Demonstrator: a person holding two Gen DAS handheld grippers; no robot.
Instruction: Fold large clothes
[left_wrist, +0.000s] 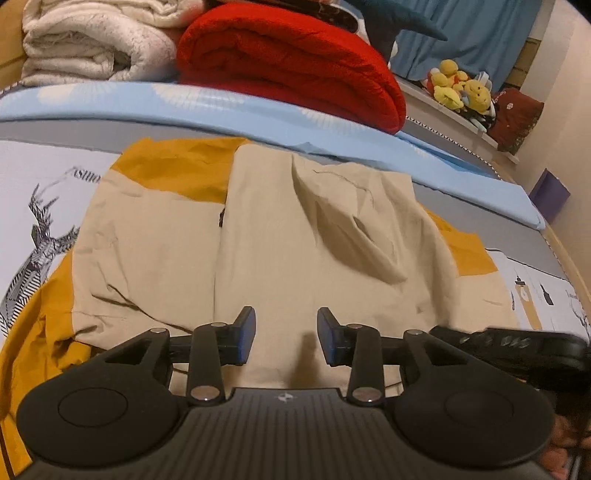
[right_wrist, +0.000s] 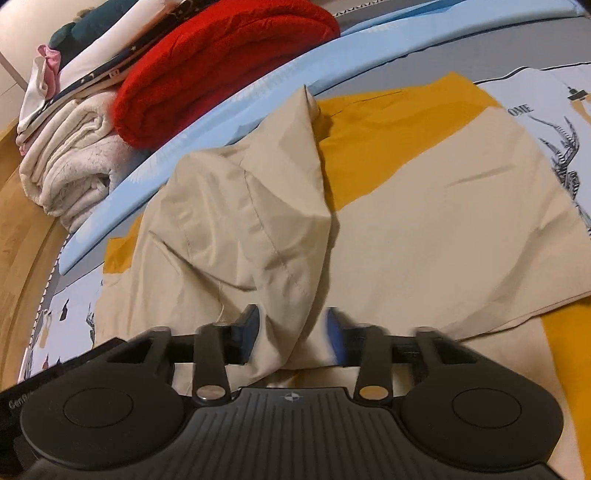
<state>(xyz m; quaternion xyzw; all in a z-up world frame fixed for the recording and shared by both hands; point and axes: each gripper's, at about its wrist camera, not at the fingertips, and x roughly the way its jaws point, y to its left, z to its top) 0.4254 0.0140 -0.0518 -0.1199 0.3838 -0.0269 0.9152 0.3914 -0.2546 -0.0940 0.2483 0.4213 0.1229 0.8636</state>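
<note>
A large beige and mustard-yellow garment (left_wrist: 280, 236) lies spread on the bed, partly folded, with beige panels over yellow. My left gripper (left_wrist: 286, 336) is open and empty, just above the garment's near edge. The right gripper's body (left_wrist: 517, 347) shows at its right. In the right wrist view the garment (right_wrist: 424, 206) has a raised beige fold (right_wrist: 258, 229) that runs down between my right gripper's fingers (right_wrist: 291, 336). The jaws stand apart with the cloth between them; the right fingertip is blurred.
A folded red blanket (left_wrist: 295, 62) and cream blanket (left_wrist: 92, 48) sit on a light blue sheet (left_wrist: 184, 103) behind the garment. Plush toys (left_wrist: 461, 88) sit on a ledge at the right. The printed bedcover (left_wrist: 44, 206) surrounds the garment. A wooden bed frame (right_wrist: 22, 229) is at the left.
</note>
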